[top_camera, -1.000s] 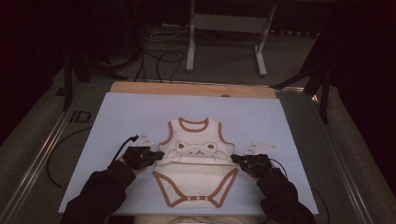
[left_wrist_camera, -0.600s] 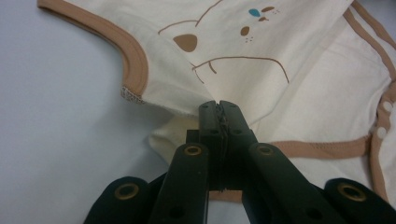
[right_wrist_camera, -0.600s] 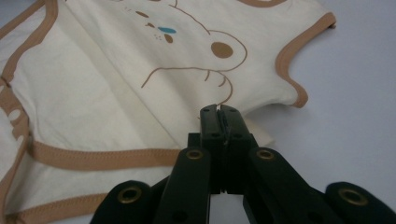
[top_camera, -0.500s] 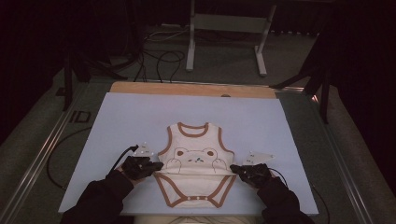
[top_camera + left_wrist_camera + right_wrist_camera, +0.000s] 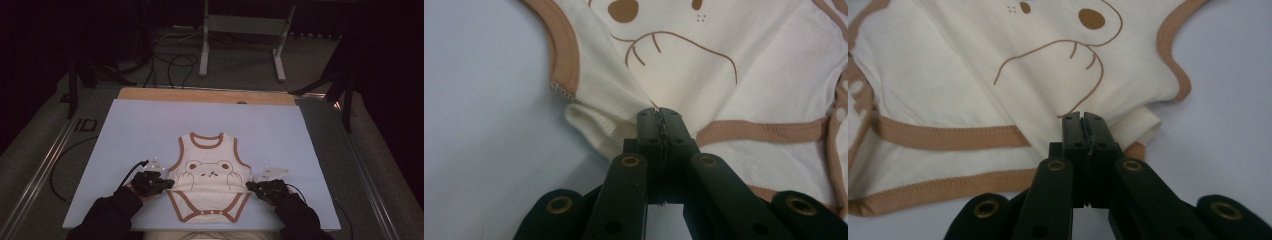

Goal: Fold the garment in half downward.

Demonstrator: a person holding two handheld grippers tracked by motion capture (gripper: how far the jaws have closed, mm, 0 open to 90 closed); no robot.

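Note:
A cream baby bodysuit (image 5: 210, 175) with brown trim and a bear face lies flat on the pale blue mat (image 5: 150, 130), neck hole toward the far side. My left gripper (image 5: 167, 184) is shut on the bodysuit's left side seam below the armhole; in the left gripper view the jaws pinch a fold of the cream cloth (image 5: 624, 100). My right gripper (image 5: 251, 187) is shut on the opposite side seam, and the right gripper view has its jaws closed on the cloth (image 5: 998, 100) by the bear's paw. The snap-button crotch flap (image 5: 207, 214) points at the near edge.
The mat covers a wooden table whose bare strip (image 5: 205, 95) runs along the far edge. A metal stand (image 5: 240, 40) and loose cables (image 5: 170, 60) are on the floor beyond. Dark sleeves (image 5: 107, 217) enter from the bottom.
Both hands have drawn back toward the near edge and sunk, pulling the bodysuit with them across the mat. Both grips stay as they were.

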